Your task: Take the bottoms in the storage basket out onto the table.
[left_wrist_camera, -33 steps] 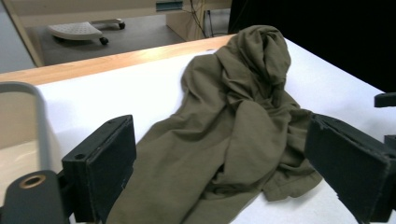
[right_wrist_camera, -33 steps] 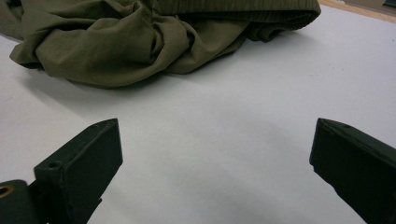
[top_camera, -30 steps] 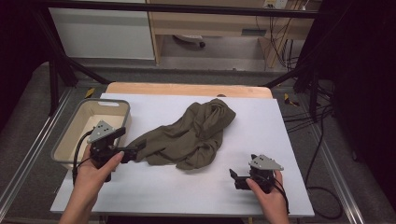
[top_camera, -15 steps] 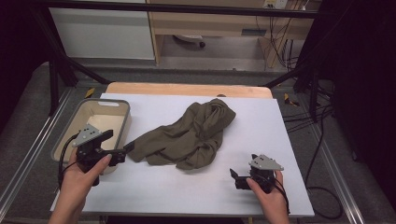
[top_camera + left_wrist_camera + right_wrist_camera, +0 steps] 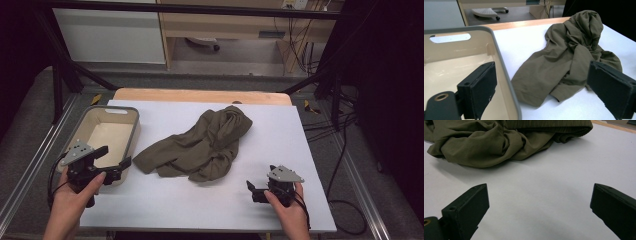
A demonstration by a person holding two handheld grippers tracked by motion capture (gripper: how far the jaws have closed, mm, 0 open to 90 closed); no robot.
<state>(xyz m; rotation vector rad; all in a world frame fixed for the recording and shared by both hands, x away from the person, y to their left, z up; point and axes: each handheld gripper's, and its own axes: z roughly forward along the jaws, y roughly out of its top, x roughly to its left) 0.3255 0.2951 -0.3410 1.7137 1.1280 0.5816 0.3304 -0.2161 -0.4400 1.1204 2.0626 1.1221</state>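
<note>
A crumpled olive-green garment (image 5: 200, 145) lies in the middle of the white table (image 5: 200, 210). My left gripper (image 5: 114, 157) is open at the near right corner of a beige bin (image 5: 134, 135). One jaw is over the bin's inside and the other over the table, with the garment's near-left corner just beyond. In the left gripper view the garment (image 5: 566, 55) spreads ahead of the open left gripper (image 5: 544, 87), beside the bin's rim (image 5: 501, 62). My right gripper (image 5: 256, 187) rests open near the front right; its own view puts the right gripper (image 5: 541, 202) over bare table, short of the garment (image 5: 486, 142).
The bin holds nothing that I can see. A wooden strip (image 5: 200, 95) borders the table's far edge. Metal rails (image 5: 30, 165) run along the table's left and right sides, and cables (image 5: 340, 150) hang to the right.
My left gripper has drawn back to the left, from the garment's near-left edge to the bin's corner. The garment has barely shifted. The right gripper has not moved.
</note>
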